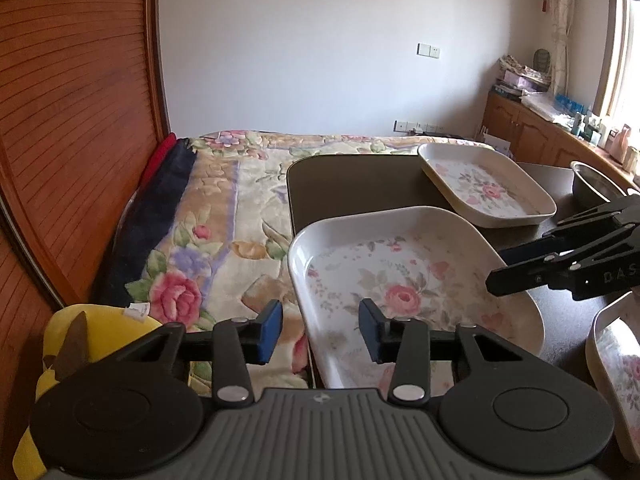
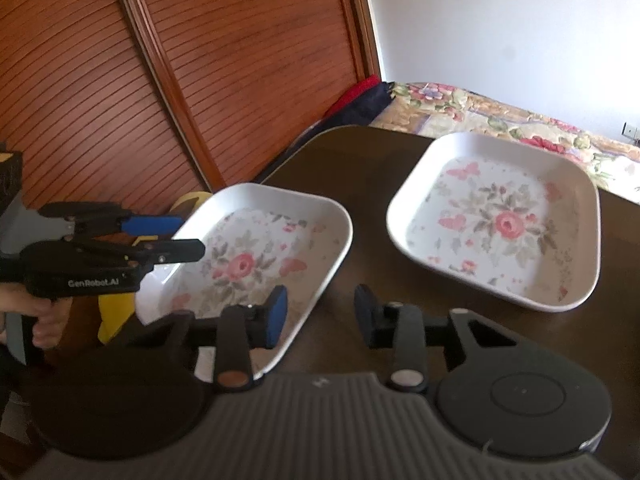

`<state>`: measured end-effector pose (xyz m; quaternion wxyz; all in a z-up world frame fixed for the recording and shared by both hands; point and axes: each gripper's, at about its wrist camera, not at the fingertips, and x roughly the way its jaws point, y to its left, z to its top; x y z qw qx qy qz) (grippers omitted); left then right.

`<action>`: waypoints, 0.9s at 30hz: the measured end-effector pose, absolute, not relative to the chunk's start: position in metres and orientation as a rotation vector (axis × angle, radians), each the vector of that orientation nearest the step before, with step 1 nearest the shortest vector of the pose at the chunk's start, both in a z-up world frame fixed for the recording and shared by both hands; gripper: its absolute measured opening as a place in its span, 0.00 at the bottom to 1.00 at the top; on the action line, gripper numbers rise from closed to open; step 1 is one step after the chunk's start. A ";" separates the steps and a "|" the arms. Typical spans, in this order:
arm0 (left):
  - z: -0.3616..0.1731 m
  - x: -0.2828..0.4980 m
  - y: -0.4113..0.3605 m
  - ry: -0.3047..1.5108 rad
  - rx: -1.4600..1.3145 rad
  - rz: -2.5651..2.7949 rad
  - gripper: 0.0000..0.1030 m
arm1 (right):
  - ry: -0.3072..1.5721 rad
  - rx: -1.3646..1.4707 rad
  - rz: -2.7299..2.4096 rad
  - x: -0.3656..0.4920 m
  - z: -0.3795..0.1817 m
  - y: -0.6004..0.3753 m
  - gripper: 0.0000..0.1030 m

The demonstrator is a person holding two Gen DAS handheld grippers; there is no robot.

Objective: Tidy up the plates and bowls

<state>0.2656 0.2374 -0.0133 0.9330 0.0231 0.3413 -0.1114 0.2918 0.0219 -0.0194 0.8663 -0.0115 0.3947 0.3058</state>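
Left wrist view: your left gripper [image 1: 320, 330] has its jaws wide apart astride the near plate's [image 1: 404, 292] left rim, clamping nothing. Your right gripper [image 2: 320, 316] gapes equally, empty. That plate overhangs the worktop [image 1: 352, 184] edge; the far plate [image 2: 500, 220] sits well apart. Square, glossy, rose-printed, probably stiff, slippery, breakable: pinch the raised rim.

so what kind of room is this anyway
Most likely a bedroom at home: a bed with a floral blanket sits beside the dark table, a slatted wooden wardrobe door stands alongside, and a curtained window tops low cabinets.
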 end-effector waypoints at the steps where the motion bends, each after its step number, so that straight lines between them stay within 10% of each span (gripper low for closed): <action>1: -0.014 0.266 0.238 0.702 0.044 -0.229 0.63 | 0.833 -0.024 0.642 0.293 -0.021 0.022 0.36; 11: -0.019 0.263 0.237 0.693 0.046 -0.217 0.43 | 0.830 -0.077 0.670 0.288 -0.024 0.030 0.18; 27: -0.002 0.241 0.223 0.620 0.029 -0.183 0.38 | 0.773 0.006 0.644 0.284 -0.017 0.013 0.10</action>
